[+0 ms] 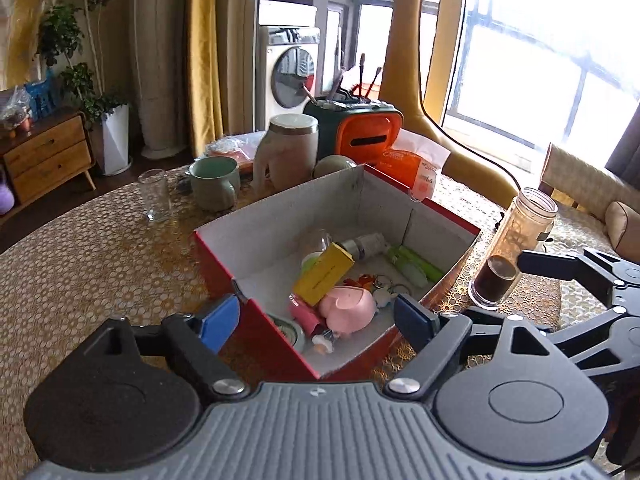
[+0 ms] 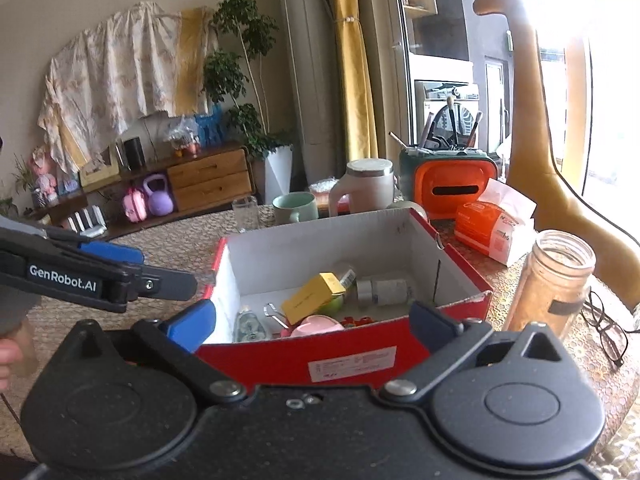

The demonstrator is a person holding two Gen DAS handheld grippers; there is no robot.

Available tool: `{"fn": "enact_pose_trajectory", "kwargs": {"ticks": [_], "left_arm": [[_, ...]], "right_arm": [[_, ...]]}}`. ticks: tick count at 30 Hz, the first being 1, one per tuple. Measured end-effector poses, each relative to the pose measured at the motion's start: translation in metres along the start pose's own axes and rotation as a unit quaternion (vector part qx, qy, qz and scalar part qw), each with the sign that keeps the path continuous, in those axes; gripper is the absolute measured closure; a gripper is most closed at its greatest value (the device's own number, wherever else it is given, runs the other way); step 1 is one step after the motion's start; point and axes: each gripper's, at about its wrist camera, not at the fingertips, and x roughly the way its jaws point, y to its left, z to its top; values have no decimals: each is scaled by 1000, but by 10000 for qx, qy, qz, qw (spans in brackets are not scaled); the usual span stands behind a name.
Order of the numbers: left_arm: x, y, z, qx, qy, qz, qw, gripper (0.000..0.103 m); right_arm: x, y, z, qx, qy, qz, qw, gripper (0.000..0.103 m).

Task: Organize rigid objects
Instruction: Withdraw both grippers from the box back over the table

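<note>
On the patterned table (image 1: 80, 272), red box (image 1: 256, 320) sits open with yellow carton (image 1: 322, 276) and pink case (image 1: 352, 308) inside, your left gripper (image 1: 316, 320) spread wide over its near corner, nothing pinched, your right gripper (image 2: 312, 326) spread at its front wall, empty too.

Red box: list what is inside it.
Inside the red box: yellow carton, pink heart-shaped case, small bottle, green tube, keyrings. The carton and case hide whatever lies beneath.

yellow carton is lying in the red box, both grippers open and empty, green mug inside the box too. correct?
Not quite: the green mug stands on the table behind the red box, outside it, as the left wrist view shows. The yellow carton does lie in the box, and the left gripper and right gripper are open and empty.
</note>
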Motion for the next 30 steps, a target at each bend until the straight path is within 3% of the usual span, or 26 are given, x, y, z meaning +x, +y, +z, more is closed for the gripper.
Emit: {"fn": "enact_pose_trajectory", "kwargs": {"ticks": [3, 17, 30], "left_arm": [[-10, 2, -8, -79, -78, 44, 9999, 4], [-41, -9, -35, -104, -330, 63, 9994, 4], [-47, -8, -42, -169, -359, 89, 9992, 4]], "right_arm": [[-14, 1, -1, 150, -90, 127, 9998, 0], [-42, 22, -7, 403, -355, 222, 9983, 0], [-50, 24, -14, 616, -341, 166, 9974, 0]]}}
